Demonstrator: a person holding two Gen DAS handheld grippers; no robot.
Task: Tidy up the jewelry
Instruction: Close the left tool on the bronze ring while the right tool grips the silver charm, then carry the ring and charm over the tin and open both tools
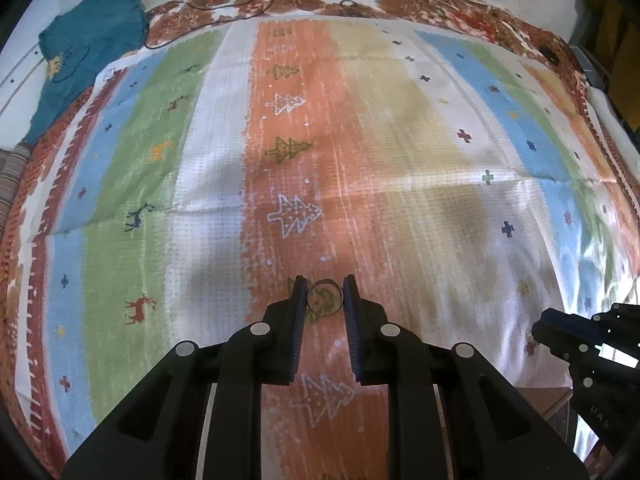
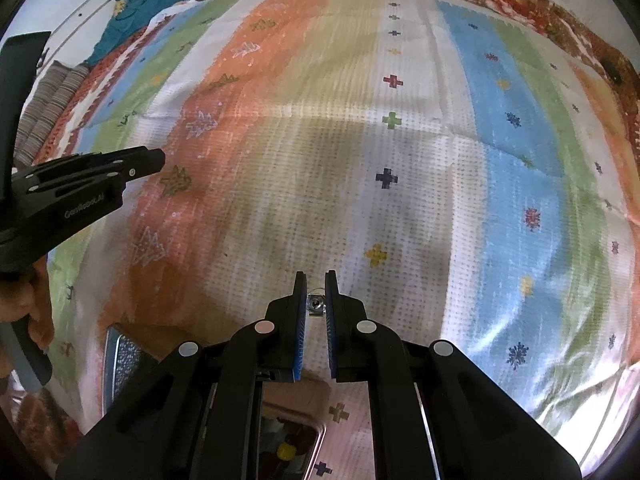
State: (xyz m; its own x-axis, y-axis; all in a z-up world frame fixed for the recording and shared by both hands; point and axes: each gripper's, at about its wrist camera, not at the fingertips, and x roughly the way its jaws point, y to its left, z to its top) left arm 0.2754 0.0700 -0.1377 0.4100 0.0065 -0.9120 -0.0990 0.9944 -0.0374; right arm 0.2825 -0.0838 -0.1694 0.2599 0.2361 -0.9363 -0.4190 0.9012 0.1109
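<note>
My left gripper [image 1: 325, 294] is shut on a thin metal ring [image 1: 325, 297], held upright between its blue pads above the orange stripe of the cloth. It also shows from the side in the right wrist view [image 2: 158, 160]. My right gripper [image 2: 316, 292] is shut on a small silver piece of jewelry with a dark stone [image 2: 316, 305], held above the white stripe. The right gripper's body shows in the left wrist view [image 1: 538, 330] at the lower right.
A striped cloth [image 1: 360, 160] with tree, deer and cross patterns covers the bed. A teal garment [image 1: 88, 40] lies at the far left. An open pink jewelry box [image 2: 292, 436] with a mirrored lid [image 2: 120, 360] sits under the right gripper. A black cable [image 1: 224, 8] runs along the far edge.
</note>
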